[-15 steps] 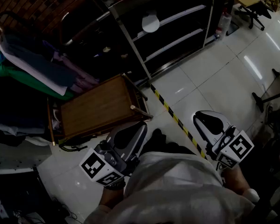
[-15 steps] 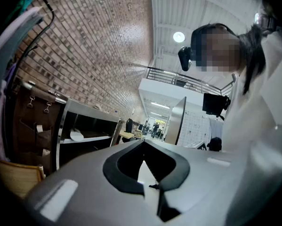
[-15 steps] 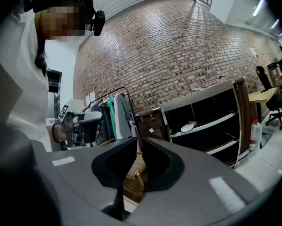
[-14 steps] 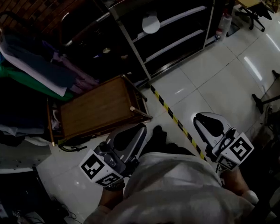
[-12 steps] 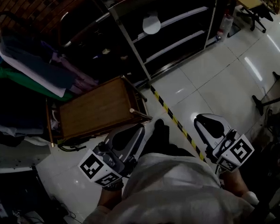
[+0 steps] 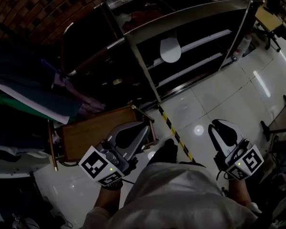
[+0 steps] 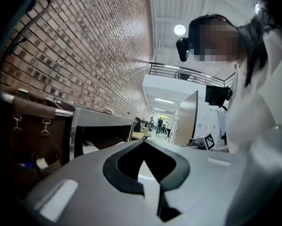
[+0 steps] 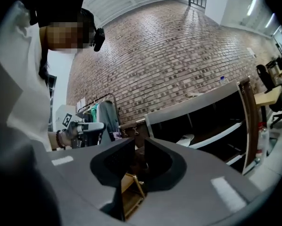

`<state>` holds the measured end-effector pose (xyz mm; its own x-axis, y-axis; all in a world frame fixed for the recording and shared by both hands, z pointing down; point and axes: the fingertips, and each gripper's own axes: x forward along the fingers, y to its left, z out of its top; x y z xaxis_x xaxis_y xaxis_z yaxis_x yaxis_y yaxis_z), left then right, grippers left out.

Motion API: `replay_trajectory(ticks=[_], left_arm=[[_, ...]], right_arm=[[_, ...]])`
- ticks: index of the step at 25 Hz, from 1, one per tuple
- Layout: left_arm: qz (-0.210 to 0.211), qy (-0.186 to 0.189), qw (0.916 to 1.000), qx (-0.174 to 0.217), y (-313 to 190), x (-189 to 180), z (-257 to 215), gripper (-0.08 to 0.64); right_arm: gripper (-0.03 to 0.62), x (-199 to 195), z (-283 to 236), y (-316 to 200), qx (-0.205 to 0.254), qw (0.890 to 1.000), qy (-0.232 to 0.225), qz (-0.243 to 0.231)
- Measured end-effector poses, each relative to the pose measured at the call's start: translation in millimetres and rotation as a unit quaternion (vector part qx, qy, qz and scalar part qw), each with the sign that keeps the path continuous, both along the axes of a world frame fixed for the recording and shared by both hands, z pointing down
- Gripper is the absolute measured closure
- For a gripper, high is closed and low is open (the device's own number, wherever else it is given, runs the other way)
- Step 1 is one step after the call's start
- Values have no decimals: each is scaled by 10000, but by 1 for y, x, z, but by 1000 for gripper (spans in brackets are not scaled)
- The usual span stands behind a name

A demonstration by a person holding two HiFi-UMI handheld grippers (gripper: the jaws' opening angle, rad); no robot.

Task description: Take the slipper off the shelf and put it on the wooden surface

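A white slipper lies on an upper board of the black shelf; it also shows in the right gripper view. The wooden surface is a low table left of the shelf, and its corner shows between the right gripper's jaws. My left gripper hangs over the table's near right corner, jaws together and empty. My right gripper is above the white floor, far from the slipper. Its jaws stand a thin slit apart with nothing between them.
Clothes hang on a rack at the left over the table. A yellow-black tape line crosses the tiled floor in front of the shelf. An office chair stands at the far right. The person's white sleeves fill the bottom.
The view has tipped up and forward, so more of the shelf top shows. Both grippers sit a little nearer the shelf, and the left one now overlaps the wooden table's corner.
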<state>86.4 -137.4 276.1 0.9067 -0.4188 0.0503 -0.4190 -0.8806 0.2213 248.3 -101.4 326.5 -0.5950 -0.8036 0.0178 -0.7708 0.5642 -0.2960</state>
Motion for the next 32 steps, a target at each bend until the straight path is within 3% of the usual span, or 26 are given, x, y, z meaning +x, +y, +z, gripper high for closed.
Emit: replay_trajectory(ticks=[4, 9, 12, 14, 16, 19, 22, 24, 29, 32], left_arm=[[173, -212, 9983, 520, -60, 15, -21, 565], [-40, -128, 9999, 63, -100, 33, 19, 565], [-649, -213, 9977, -6, -136, 36, 32, 565], [-1019, -27, 9947, -144, -154, 39, 32, 565], [-1041, 20, 9944, -183, -163, 48, 30, 565], [-1149, -121, 9933, -29, -182, 55, 27, 565], [-1112, -488, 9926, -14, -192, 65, 43, 565], [-1067, -642, 9921, -125, -194, 71, 56, 564], [-1331, -407, 9897, -350, -200, 67, 59, 565], [-1415, -487, 9881, -355, -200, 64, 60, 565]], right_arm=[[529, 8, 0, -60, -12, 9996, 259, -118], [526, 6, 2, -131, 63, 9972, 215, -719], [520, 5, 22, -170, 65, 9905, 296, -1341], [505, 13, 53, -202, -282, 9875, 473, -1476], [502, 23, 83, -237, -710, 9873, 384, -1368], [525, 32, 128, -286, -1209, 9853, 128, -1197], [503, 27, 174, -323, -1634, 9791, 48, -1210], [468, 20, 199, -339, -1944, 9736, -73, -1195], [422, 3, 235, -358, -2559, 9607, -374, -1013], [396, 4, 248, -369, -2887, 9523, -584, -794]])
